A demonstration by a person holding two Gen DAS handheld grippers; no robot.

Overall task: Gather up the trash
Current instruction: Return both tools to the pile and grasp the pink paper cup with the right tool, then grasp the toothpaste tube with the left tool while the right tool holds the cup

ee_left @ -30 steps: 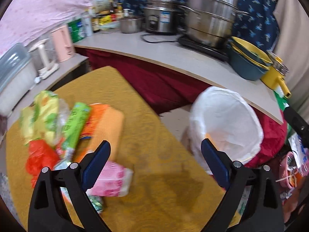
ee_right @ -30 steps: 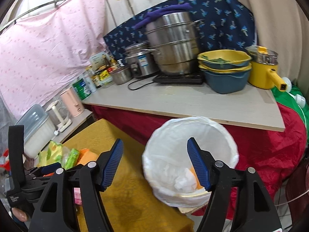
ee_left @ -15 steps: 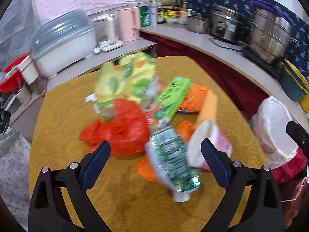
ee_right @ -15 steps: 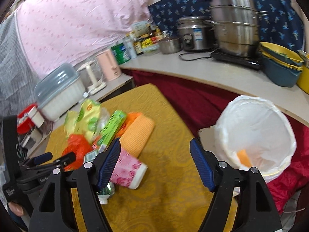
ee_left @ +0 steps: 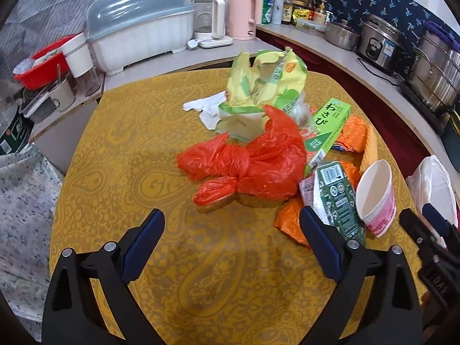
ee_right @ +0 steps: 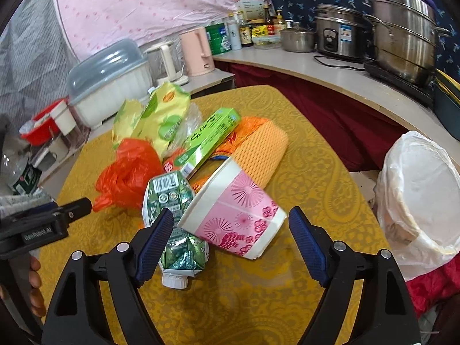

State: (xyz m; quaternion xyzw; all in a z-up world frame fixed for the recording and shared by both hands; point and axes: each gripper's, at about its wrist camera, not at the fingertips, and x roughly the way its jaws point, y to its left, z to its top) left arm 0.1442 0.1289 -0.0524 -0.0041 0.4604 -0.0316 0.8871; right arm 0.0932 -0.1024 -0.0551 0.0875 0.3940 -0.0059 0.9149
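A pile of trash lies on the yellow table (ee_left: pixel 129 172). My left gripper (ee_left: pixel 231 224) is open and holds nothing, just short of a red plastic bag (ee_left: pixel 253 161). Beside the bag are a crushed green carton (ee_left: pixel 336 195), a green box (ee_left: pixel 327 132), a yellow-green snack bag (ee_left: pixel 264 89) and a white tissue (ee_left: pixel 207 106). My right gripper (ee_right: pixel 231 221) is opening over a pink paper cup (ee_right: pixel 233 212) that lies on its side. The cup's base sits between the jaws, and the pads do not touch it. The carton (ee_right: pixel 172 201) lies by the left finger.
A bin with a white liner (ee_right: pixel 419 189) stands off the table's right edge. An orange foam net (ee_right: pixel 258 149) lies behind the cup. Counters behind carry a covered dish rack (ee_left: pixel 138 37), a pink kettle (ee_left: pixel 244 14) and steel pots (ee_right: pixel 402 37). A patterned cloth (ee_left: pixel 23 201) hangs left.
Both views have swung left from the lined bin to the trash pile and come lower and closer. The right jaws have widened, and the pink cup now lies between them.
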